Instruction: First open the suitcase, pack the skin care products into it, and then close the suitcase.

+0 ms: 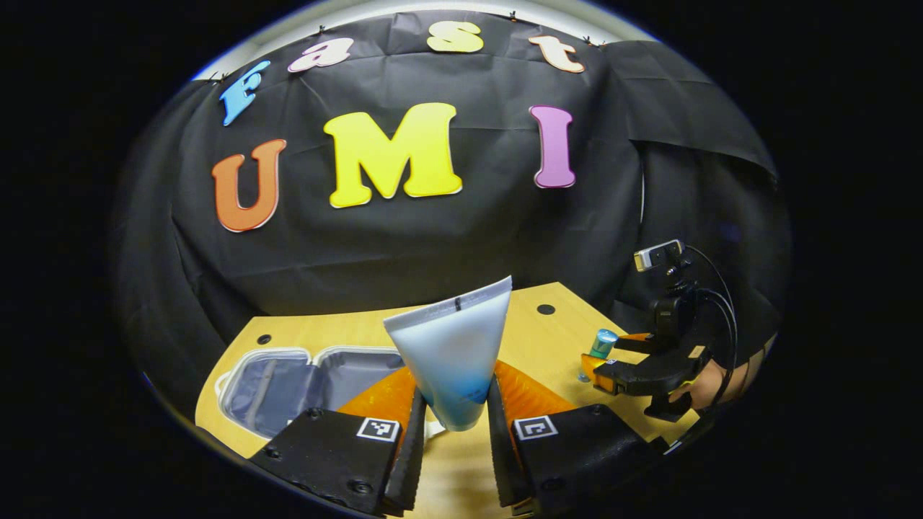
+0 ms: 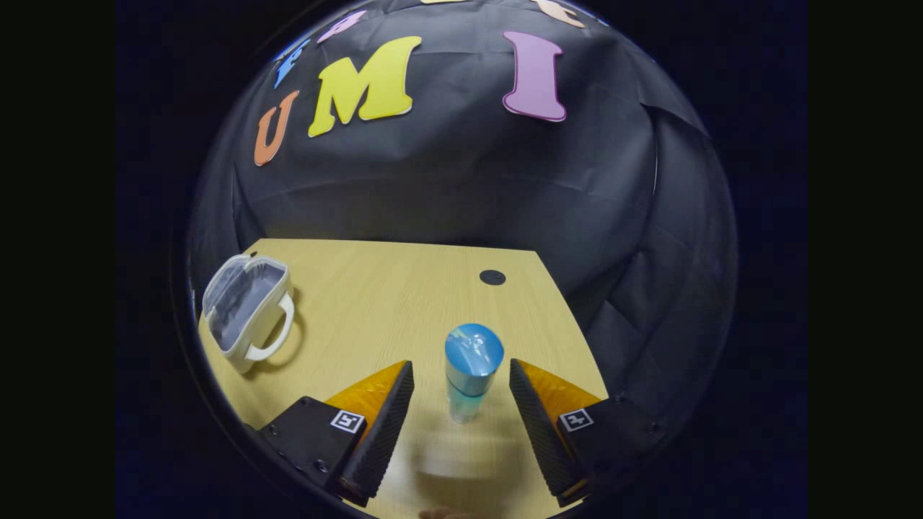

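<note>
Cloth-walled recording booth, wooden table

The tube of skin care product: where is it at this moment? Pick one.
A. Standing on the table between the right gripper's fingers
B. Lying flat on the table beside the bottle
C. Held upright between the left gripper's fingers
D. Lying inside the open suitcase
C: in the left gripper view the tube stands crimped end up, pinched between the left gripper fingers, above the table and apart from the open suitcase.
</note>
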